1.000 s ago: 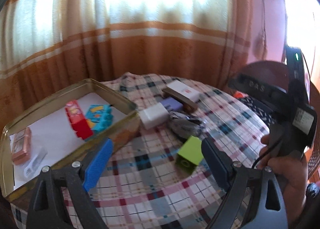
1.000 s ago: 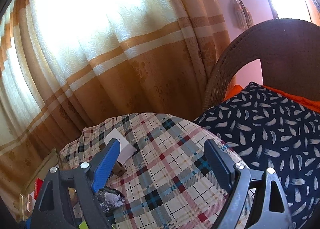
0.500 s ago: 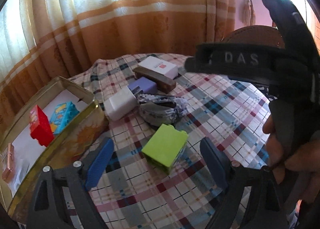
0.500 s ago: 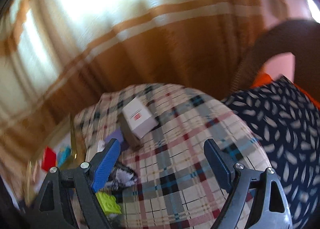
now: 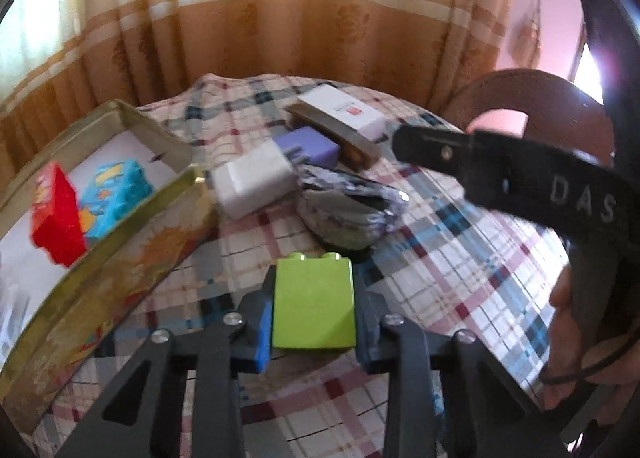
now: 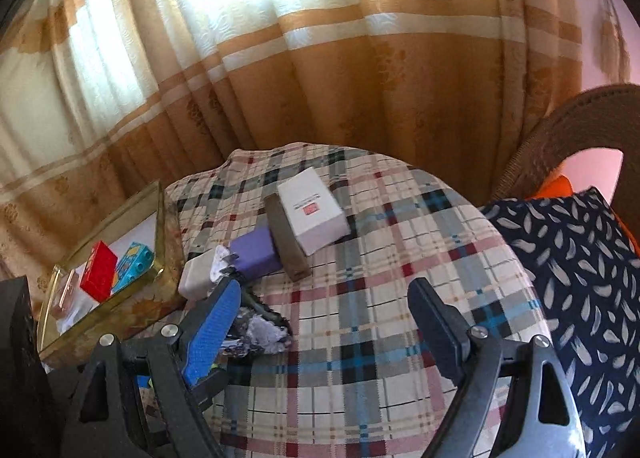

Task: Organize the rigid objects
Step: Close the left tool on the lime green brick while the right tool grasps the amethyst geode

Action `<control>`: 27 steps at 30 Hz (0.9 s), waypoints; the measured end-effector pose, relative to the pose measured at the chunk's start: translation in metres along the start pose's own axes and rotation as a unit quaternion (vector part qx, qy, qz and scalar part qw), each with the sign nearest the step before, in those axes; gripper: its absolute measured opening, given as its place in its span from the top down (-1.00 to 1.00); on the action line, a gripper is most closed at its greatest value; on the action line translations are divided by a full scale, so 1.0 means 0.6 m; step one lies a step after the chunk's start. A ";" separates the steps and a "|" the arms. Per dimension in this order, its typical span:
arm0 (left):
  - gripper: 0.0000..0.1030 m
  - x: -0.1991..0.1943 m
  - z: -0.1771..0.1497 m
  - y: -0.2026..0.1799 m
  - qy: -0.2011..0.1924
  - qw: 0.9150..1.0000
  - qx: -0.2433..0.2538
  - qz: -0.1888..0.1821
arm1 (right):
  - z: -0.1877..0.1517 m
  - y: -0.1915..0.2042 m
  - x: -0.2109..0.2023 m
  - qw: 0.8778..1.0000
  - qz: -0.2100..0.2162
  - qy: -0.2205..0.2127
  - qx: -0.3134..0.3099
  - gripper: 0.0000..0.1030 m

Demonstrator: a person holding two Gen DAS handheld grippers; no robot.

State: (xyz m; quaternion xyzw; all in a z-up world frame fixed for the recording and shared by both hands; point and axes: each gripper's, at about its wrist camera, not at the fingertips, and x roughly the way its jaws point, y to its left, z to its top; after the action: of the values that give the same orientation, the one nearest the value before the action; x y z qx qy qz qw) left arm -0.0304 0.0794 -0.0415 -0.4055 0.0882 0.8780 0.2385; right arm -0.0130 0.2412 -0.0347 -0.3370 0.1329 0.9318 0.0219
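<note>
Left wrist view: the left gripper is closing on a green block, which sits between its two pads with both pads against its sides, on the plaid-covered bench. Just ahead of the gripper lies a crumpled foil-wrapped bundle. Beyond that are a white charger, a purple block, a brown bar and a white box, all close together. Ahead and to the left stands a gold tin tray holding a red block and a blue block. To the right, a hand holds the other gripper's black frame.

Right wrist view: the right gripper stands wide with nothing between its pads, over the bench. Ahead of it lie the white box, brown bar, purple block and white charger. The foil bundle is beside its left pad. The tray is off to the left, a feather-print cushion to the right.
</note>
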 end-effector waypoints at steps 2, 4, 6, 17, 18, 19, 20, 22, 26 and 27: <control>0.41 -0.015 -0.003 0.006 -0.023 1.000 -0.010 0.016 | 0.001 0.010 0.003 1.000 0.008 0.002 -0.012 -0.70; 0.41 -0.032 -0.007 0.008 -0.047 0.998 -0.014 0.043 | 0.001 0.017 0.009 1.000 0.017 0.008 -0.021 -0.70; 0.41 -0.055 -0.015 0.007 -0.077 0.994 -0.018 0.072 | 0.001 0.026 0.016 0.999 0.022 0.016 -0.029 -0.70; 0.41 -0.068 -0.016 0.061 -0.102 0.984 -0.082 0.120 | -0.013 0.087 0.089 0.991 0.011 0.093 -0.096 -0.57; 0.41 -0.068 -0.015 0.060 -0.102 0.985 -0.079 0.118 | -0.015 0.095 0.091 0.990 -0.004 0.089 -0.109 -0.47; 0.41 -0.068 -0.015 0.057 -0.101 0.985 -0.076 0.118 | -0.016 0.099 0.091 0.989 -0.008 0.090 -0.114 -0.37; 0.41 -0.067 -0.015 0.055 -0.100 0.985 -0.073 0.118 | -0.017 0.104 0.092 0.988 -0.015 0.090 -0.123 -0.30; 0.41 -0.065 -0.014 0.055 -0.100 0.986 -0.070 0.117 | -0.019 0.111 0.089 0.987 -0.019 0.089 -0.134 -0.21; 0.41 -0.065 -0.015 0.052 -0.099 0.986 -0.072 0.117 | -0.021 0.104 0.082 0.988 -0.016 0.087 -0.123 -0.19; 0.41 -0.064 -0.015 0.052 -0.099 0.986 -0.072 0.118 | -0.021 0.102 0.082 0.989 -0.015 0.086 -0.118 -0.19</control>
State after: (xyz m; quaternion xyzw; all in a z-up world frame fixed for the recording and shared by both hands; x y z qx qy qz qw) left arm -0.0183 0.0355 -0.0194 -0.3198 0.0478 0.9397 0.1113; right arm -0.0512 0.1764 -0.0606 -0.4184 0.0185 0.9079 -0.0154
